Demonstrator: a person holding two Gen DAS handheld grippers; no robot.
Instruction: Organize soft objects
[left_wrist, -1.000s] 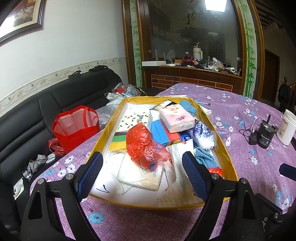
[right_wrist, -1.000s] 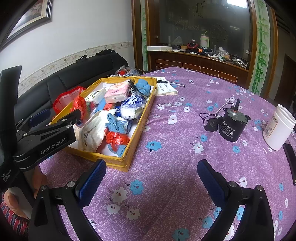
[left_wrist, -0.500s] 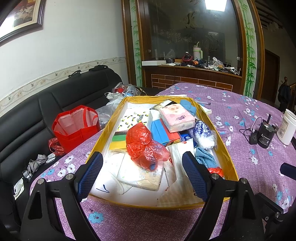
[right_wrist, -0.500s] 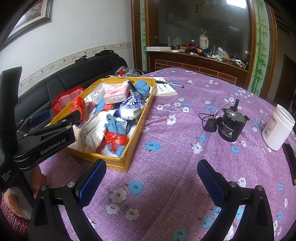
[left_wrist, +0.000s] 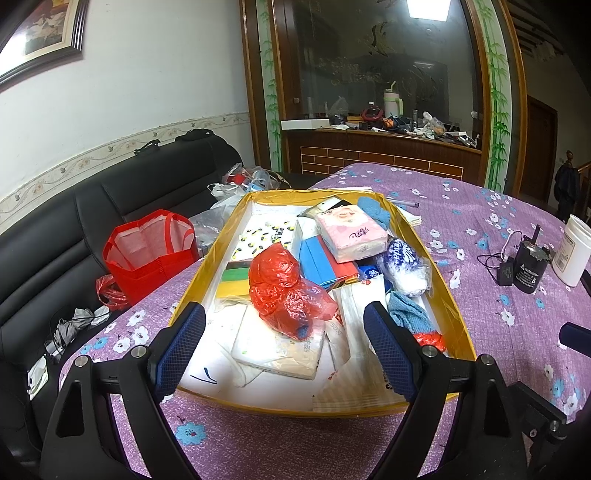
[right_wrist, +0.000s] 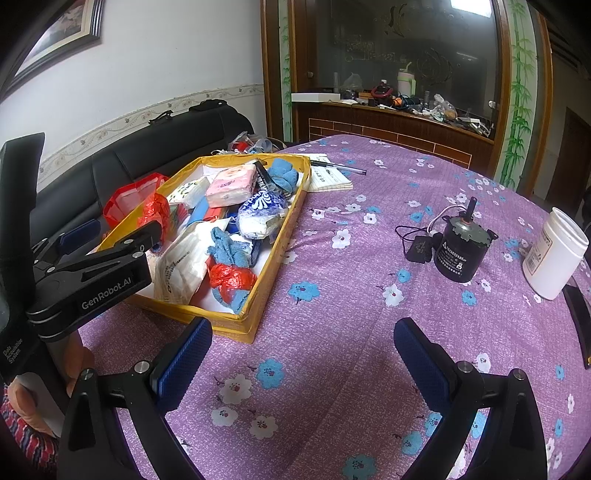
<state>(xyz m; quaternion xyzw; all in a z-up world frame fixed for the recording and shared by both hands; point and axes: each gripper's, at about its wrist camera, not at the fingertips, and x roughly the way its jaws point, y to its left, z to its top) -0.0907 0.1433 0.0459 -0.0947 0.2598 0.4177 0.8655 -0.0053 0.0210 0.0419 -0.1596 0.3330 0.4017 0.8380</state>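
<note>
my left tool (left_wrist: 284, 343) hangs wide and empty over the near end of the yellow tray (left_wrist: 448, 295), so i'd drop straight onto the crumpled red bag (left_wrist: 284, 291), pinching its bulk, not loose film.

No visible change; tiny cam drift.

The left gripper (left_wrist: 284, 349) is held low and level with its blue-padded fingers (left_wrist: 180, 348) spread wide, nothing between them. The right gripper (right_wrist: 303, 363) sits just beside it, jaws equally wide and empty. A hand (right_wrist: 22, 402) in a striped sleeve grips the left gripper's handle from below.
</note>
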